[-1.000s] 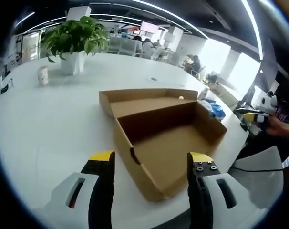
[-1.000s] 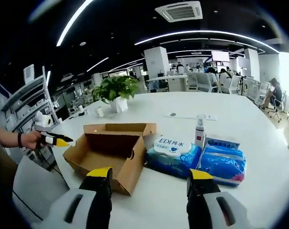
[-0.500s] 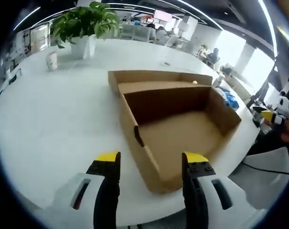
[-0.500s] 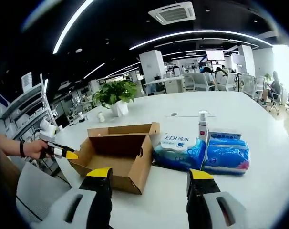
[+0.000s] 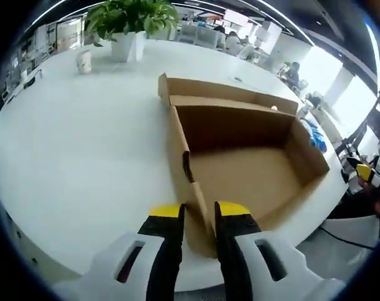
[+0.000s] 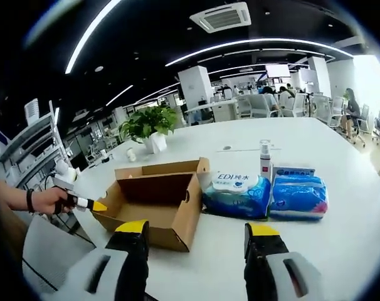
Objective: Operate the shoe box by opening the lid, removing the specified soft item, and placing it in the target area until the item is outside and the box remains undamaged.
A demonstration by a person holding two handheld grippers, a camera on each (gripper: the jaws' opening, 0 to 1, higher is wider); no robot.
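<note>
Left gripper (image 5: pixel 199 216) pinches the near corner of the open, seemingly empty box (image 5: pixel 240 169); right gripper (image 6: pixel 196 231) spread.

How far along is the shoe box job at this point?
Looks done: the shoe box lies open and empty, and two soft packs sit beside it on the white table, outside the box. In hand: the left gripper has its jaws closed on the box's near corner wall; the right gripper is open, above the table, holding nothing. Left: I cannot tell whether anything remains; the box looks undamaged.
</note>
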